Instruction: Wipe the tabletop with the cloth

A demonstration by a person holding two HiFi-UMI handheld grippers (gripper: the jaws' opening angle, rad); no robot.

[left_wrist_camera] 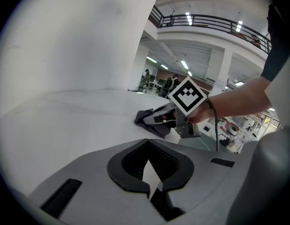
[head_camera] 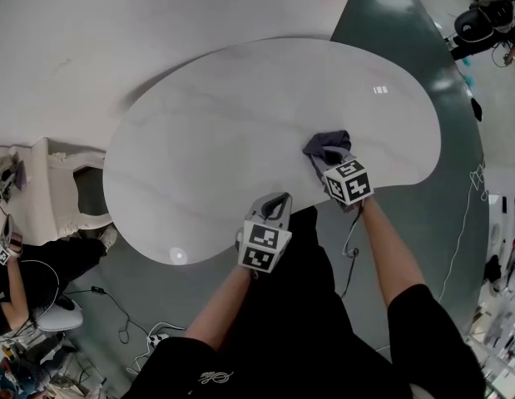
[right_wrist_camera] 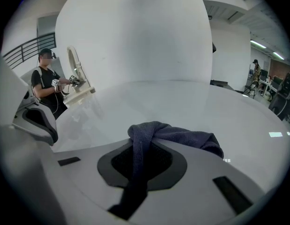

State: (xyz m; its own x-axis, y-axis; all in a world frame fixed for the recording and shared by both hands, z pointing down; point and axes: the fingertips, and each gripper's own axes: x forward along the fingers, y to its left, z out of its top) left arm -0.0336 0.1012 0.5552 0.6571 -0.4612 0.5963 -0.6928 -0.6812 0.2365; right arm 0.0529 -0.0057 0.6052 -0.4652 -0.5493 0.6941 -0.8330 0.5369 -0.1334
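A dark blue-grey cloth [head_camera: 328, 145] lies bunched on the white kidney-shaped tabletop [head_camera: 240, 131], right of centre. My right gripper [head_camera: 321, 166] is shut on the cloth [right_wrist_camera: 169, 136], a strip of which runs back between its jaws. In the left gripper view the cloth [left_wrist_camera: 150, 121] and the right gripper [left_wrist_camera: 161, 116] show ahead and to the right. My left gripper [head_camera: 276, 204] sits over the table's near edge, shut, with nothing between its jaws [left_wrist_camera: 149, 172].
A pale ornate side table [head_camera: 53, 185] stands left of the tabletop, with a seated person [right_wrist_camera: 46, 86] beside it holding grippers. Cables and a power strip [head_camera: 157, 337] lie on the grey floor. Equipment clutters the far right [head_camera: 490, 23].
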